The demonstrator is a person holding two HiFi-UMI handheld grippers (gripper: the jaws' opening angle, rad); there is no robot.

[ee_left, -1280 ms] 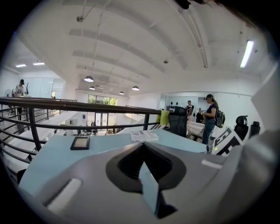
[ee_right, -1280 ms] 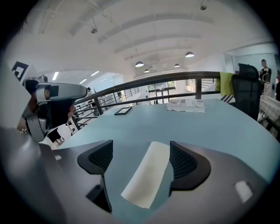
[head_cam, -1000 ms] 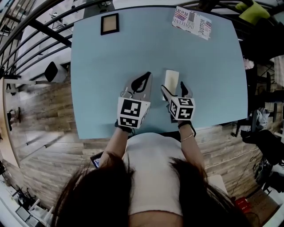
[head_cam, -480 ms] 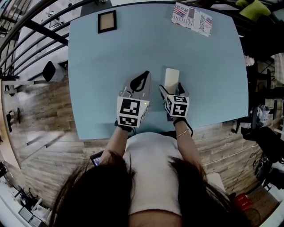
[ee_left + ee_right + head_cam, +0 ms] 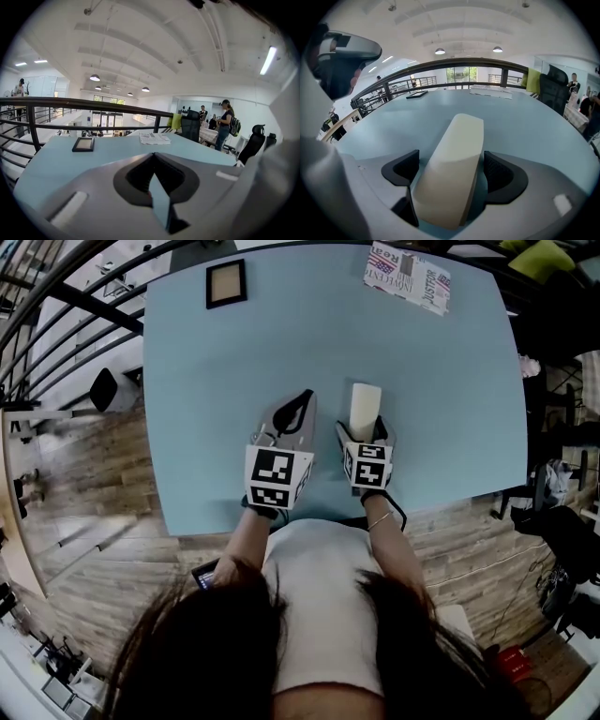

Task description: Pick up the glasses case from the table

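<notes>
Currently: glasses case (image 5: 365,399) lies flat on table (image 5: 431,381), roughly 5 o'clock of centre; right gripper (image 5: 363,427) straddles its near end, jaws narrow, slight gap at the left pad; left gripper (image 5: 304,397) at case's 9 o'clock, jaws together, holding nothing.

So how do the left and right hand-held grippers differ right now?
The left hand-held gripper has its jaws together with nothing between them; the right hand-held gripper has its jaws apart, one on each side of the case. The left points at bare table; the right lines up along the case's near end. Both sit low over the table, side by side.
</notes>
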